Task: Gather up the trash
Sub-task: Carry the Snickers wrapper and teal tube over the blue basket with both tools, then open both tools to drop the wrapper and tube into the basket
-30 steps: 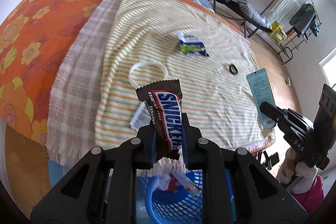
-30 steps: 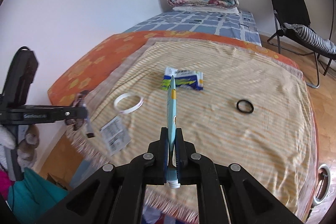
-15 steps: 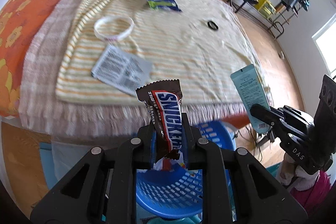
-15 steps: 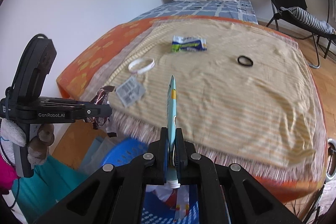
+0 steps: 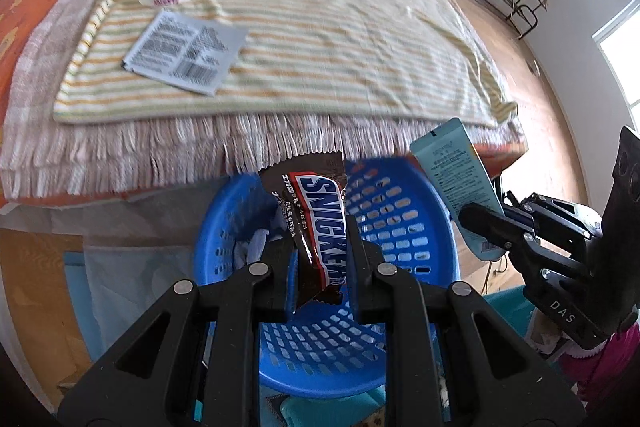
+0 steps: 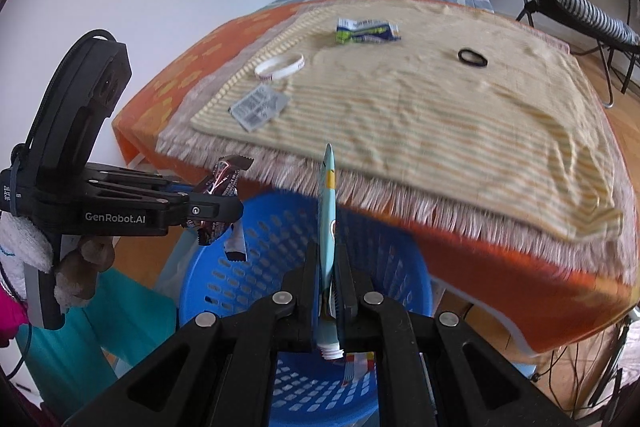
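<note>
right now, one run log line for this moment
left gripper: shut on snickers wrapper | right gripper: shut on flattened tube | both over blue basket

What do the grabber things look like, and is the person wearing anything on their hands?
Both grippers, left and right, are black with silver screws. The left says "GenRobot.AI" in white; the right reads "DAS". A black cable runs along the left one. The hand wears a white fuzzy glove; pink sleeve.

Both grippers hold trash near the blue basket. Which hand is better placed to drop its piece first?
Probably left: its gripper holds the Snickers wrapper over the blue basket, while the tube looks nearer the rim.
</note>
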A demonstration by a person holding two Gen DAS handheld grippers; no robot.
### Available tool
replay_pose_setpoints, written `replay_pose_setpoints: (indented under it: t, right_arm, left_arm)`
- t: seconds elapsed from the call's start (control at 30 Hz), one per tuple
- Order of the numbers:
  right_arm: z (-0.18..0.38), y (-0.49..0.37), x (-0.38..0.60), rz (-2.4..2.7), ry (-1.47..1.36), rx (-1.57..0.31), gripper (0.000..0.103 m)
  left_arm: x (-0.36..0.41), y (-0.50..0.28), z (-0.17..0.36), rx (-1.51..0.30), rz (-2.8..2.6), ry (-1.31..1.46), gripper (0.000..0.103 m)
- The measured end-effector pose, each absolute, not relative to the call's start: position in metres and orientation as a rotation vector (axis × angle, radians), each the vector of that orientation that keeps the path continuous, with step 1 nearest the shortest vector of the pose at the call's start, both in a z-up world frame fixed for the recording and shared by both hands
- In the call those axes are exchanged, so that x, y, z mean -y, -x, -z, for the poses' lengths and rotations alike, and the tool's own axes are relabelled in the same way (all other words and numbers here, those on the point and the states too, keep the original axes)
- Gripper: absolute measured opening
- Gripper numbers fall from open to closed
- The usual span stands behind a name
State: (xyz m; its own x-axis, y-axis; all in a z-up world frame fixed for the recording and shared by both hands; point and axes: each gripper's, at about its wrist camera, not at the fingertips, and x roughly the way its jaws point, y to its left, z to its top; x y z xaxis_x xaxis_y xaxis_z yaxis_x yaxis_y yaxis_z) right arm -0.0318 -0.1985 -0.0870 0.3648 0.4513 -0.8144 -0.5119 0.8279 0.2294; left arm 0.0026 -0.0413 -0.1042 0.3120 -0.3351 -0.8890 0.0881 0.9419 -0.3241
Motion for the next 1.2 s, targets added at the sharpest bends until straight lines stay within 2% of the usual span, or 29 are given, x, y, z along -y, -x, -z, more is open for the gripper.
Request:
replay_pose_setpoints:
  t: [0.43, 0.5, 0.6, 0.67, 0.8, 0.9, 0.97, 1.03, 1.1, 1.2]
  right_arm:
    - [0.11, 0.035, 0.2, -0.599, 0.063, -1.092, 0.007]
    - [0.111, 0.034, 0.201, -0.594, 0.058, -1.099, 0.007]
    - [0.112, 0.034, 0.201, -0.588, 0.056, -1.102, 0.011]
    - [0.113, 0.034, 0.201, -0.583, 0.059, -1.102, 0.018]
    - [0.113, 0.034, 0.202, -0.573, 0.064, -1.102, 0.025]
    - [0.114, 0.033, 0.203, -0.56, 0.066, -1.106, 0.034]
    - [0.115, 0.032, 0.204, -0.547, 0.066, -1.107, 0.049]
    - [0.115, 0.031, 0.205, -0.534, 0.066, -1.104, 0.057]
    - [0.114, 0.03, 0.206, -0.518, 0.07, -1.099, 0.064]
    - [0.112, 0.03, 0.206, -0.5, 0.076, -1.089, 0.076]
  left_arm:
    - [0.046, 0.008, 0.125, -1.282, 0.276, 0.184, 0.018]
    - [0.045, 0.009, 0.127, -1.29, 0.276, 0.186, 0.026]
    - [0.046, 0.01, 0.127, -1.286, 0.271, 0.181, 0.03]
    - [0.046, 0.011, 0.128, -1.288, 0.268, 0.179, 0.03]
    - [0.045, 0.011, 0.128, -1.282, 0.258, 0.181, 0.049]
    - [0.042, 0.011, 0.127, -1.277, 0.248, 0.182, 0.051]
    - [0.04, 0.01, 0.126, -1.279, 0.241, 0.185, 0.052]
    - [0.039, 0.01, 0.127, -1.282, 0.236, 0.186, 0.054]
    - [0.035, 0.011, 0.126, -1.278, 0.228, 0.19, 0.063]
    - [0.032, 0.011, 0.123, -1.272, 0.223, 0.191, 0.063]
